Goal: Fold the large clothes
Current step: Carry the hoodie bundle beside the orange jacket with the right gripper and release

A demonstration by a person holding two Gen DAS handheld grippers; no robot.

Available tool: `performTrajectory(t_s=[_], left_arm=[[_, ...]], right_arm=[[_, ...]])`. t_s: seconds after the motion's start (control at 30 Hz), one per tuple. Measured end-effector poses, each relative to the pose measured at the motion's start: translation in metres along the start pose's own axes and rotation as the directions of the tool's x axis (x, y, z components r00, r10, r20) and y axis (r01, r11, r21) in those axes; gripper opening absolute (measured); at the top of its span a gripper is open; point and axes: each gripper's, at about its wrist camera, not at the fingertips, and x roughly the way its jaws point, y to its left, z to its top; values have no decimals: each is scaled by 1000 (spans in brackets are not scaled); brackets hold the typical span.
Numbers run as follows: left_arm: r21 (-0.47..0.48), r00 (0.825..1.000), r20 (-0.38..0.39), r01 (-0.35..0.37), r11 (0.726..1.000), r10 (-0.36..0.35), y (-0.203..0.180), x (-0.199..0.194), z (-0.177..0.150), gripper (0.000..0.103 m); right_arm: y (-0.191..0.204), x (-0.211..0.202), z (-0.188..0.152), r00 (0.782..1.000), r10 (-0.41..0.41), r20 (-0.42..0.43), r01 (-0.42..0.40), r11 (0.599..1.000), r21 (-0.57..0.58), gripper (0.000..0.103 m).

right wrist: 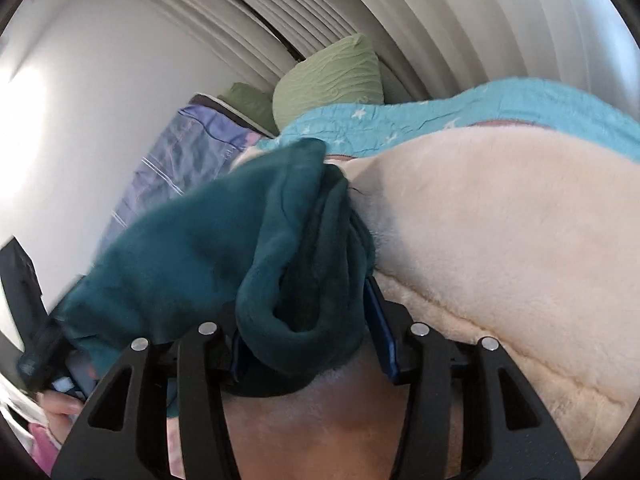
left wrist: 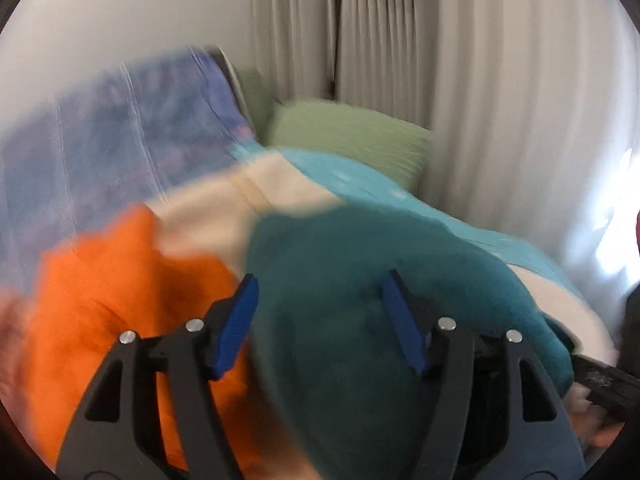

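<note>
A dark teal fleece garment (left wrist: 360, 288) lies bunched on the bed, blurred in the left wrist view. My left gripper (left wrist: 320, 300) is open, its blue pads (left wrist: 236, 328) wide apart over the teal fleece and holding nothing. In the right wrist view the same teal garment (right wrist: 224, 240) hangs in thick folds between the blue pads (right wrist: 386, 336) of my right gripper (right wrist: 308, 320), which is shut on it. The other hand-held gripper (right wrist: 36, 312) shows at the far left.
An orange garment (left wrist: 120, 292) lies left of the teal one. A cream fleece blanket (right wrist: 500, 232) and a turquoise star quilt (right wrist: 480, 108) cover the bed. Green pillows (right wrist: 332, 76), a purple sheet (left wrist: 120, 128) and white curtains (left wrist: 480, 60) stand behind.
</note>
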Motion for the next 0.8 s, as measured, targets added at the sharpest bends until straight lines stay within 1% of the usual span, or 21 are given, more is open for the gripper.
performTrajectory(t_s=[0.03,0.1,0.17,0.27,0.33,0.37,0.4,0.5,0.6,0.7,0.8], left_arm=[[-38,999,0,34,999,-34,5,3,1,70],[-44,1000,-6,29,999,-29,6,5,-2,73],[-22,1000,-26,-1,1000,0,3,4,-2,73],[6,998,-19,-54,999,54,-3,-4,-2,74],[16,994,9,-108,994,108,-9,-25,-16,80],[17,990,23,-139,990,139,-9,-30,-18,86],[15,986,34,-166,986,166,-10,-39,-19,91],[-2,985,48,-164,986,164,-6,-64,-24,94],[2,981,73,-178,984,177,-1,-107,-40,97],[17,978,61,-200,980,198,2,-142,-59,99],[25,979,46,-199,980,198,0,-187,-82,101]], right_arm=[[2,-3,-1,1000,-7,9,7,1000,-9,51],[2,-3,-3,1000,-5,9,5,1000,-2,53],[-1,-2,-2,1000,-8,11,8,1000,0,56],[-2,2,-4,1000,-20,24,20,1000,-10,59],[0,5,-4,999,-28,32,29,999,-15,61],[0,6,-4,999,-29,36,29,999,-17,61],[0,8,-4,999,-29,37,30,999,-17,61],[-1,6,-8,999,-34,39,35,999,-17,62],[0,5,-8,999,-39,38,39,999,-19,63],[1,3,-8,998,-44,37,45,999,-19,64],[2,1,-8,998,-47,36,47,999,-10,67]])
